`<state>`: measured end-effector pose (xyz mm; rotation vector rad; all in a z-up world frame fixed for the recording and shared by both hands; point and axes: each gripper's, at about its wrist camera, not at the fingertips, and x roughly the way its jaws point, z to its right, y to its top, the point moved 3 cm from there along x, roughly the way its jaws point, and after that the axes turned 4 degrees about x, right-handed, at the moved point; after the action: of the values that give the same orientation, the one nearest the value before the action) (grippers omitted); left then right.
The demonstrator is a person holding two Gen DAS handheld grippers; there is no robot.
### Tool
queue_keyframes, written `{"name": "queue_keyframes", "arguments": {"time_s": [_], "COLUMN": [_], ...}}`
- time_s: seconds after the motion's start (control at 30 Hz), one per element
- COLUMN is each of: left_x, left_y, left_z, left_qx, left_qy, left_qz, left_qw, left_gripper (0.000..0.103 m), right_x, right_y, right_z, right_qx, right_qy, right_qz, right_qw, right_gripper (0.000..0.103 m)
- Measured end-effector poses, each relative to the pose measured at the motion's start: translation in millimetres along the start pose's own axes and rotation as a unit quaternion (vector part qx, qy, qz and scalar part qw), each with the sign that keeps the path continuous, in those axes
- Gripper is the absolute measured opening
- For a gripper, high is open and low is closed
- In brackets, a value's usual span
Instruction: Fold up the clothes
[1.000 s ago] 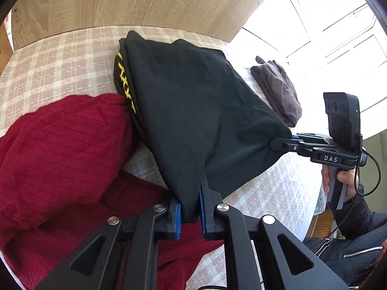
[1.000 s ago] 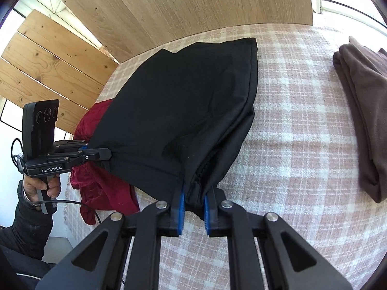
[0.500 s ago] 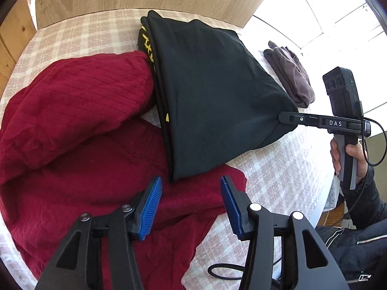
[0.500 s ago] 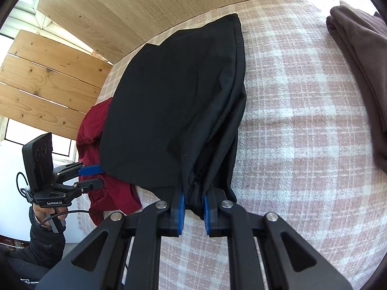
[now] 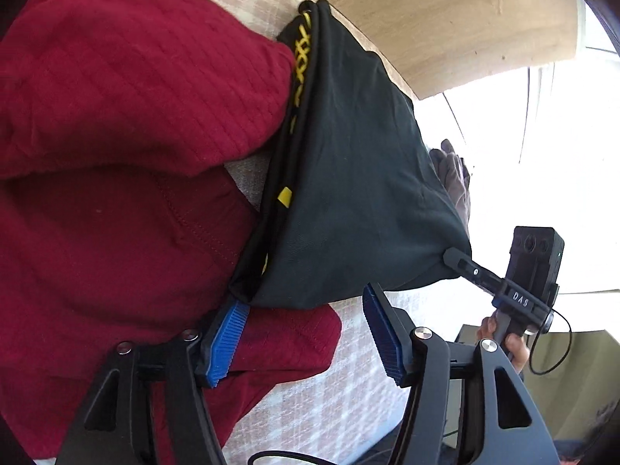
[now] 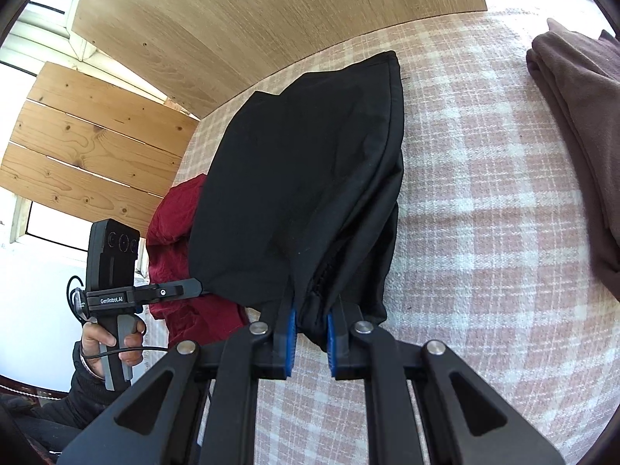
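Note:
A folded black garment (image 5: 348,193) with yellow stitching on its edge lies on the checked cloth, shown too in the right wrist view (image 6: 310,178). My left gripper (image 5: 306,333) is open, its blue pads on either side of the garment's near corner, over a red knit sweater (image 5: 128,147). My right gripper (image 6: 310,333) is shut on the garment's other near corner, which bunches between the pads. In the left wrist view the right gripper (image 5: 457,259) shows pinching that corner. In the right wrist view the left gripper (image 6: 190,288) shows at the garment's left edge.
A folded brown garment (image 6: 581,124) lies to the right on the pink checked cloth (image 6: 484,232). The red sweater (image 6: 174,240) is heaped at the left. A wooden board (image 6: 252,19) stands behind the table. Bright windows are beyond.
My left gripper let go of the black garment's corner a second ago, opened wide, and has moved back in close to that corner. My right gripper keeps its hold.

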<state>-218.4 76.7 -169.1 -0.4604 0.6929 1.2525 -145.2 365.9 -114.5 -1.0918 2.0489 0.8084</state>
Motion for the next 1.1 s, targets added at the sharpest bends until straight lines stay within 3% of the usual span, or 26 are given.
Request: {"name": "queue_keyframes", "arguments": {"time_s": [0.2, 0.33, 0.47, 0.57, 0.83, 1.0, 1.1], "left_x": [2, 7, 8, 4, -3, 14, 12], "left_y": [7, 17, 21, 20, 24, 22, 18], "left_z": [-1, 15, 27, 36, 52, 22, 15], "left_qx": [-0.067, -0.015, 0.038, 0.069, 0.124, 0.081, 0.073], "left_qy": [-0.007, 0.043, 0.077, 0.085, 0.088, 0.070, 0.062], "left_qz": [0.043, 0.035, 0.028, 0.033, 0.036, 0.012, 0.011], "left_qw": [0.9968, 0.9983, 0.9959, 0.9935, 0.9878, 0.9942, 0.9953], "left_gripper": [0.063, 0.058, 0.017, 0.012, 0.007, 0.006, 0.006], "right_x": [-3, -1, 2, 5, -8, 13, 16], "right_y": [5, 5, 4, 3, 8, 0, -7], "right_z": [-10, -14, -16, -17, -11, 8, 17], "right_qx": [-0.009, -0.025, -0.043, -0.049, -0.042, -0.032, -0.022], "right_qy": [0.002, -0.021, -0.044, -0.049, -0.036, -0.055, -0.057], "right_qz": [0.004, 0.007, 0.009, 0.008, 0.016, -0.014, -0.009], "right_qw": [1.000, 0.999, 0.998, 0.998, 0.998, 0.998, 0.998], "right_gripper": [0.012, 0.012, 0.012, 0.012, 0.012, 0.012, 0.015]}}
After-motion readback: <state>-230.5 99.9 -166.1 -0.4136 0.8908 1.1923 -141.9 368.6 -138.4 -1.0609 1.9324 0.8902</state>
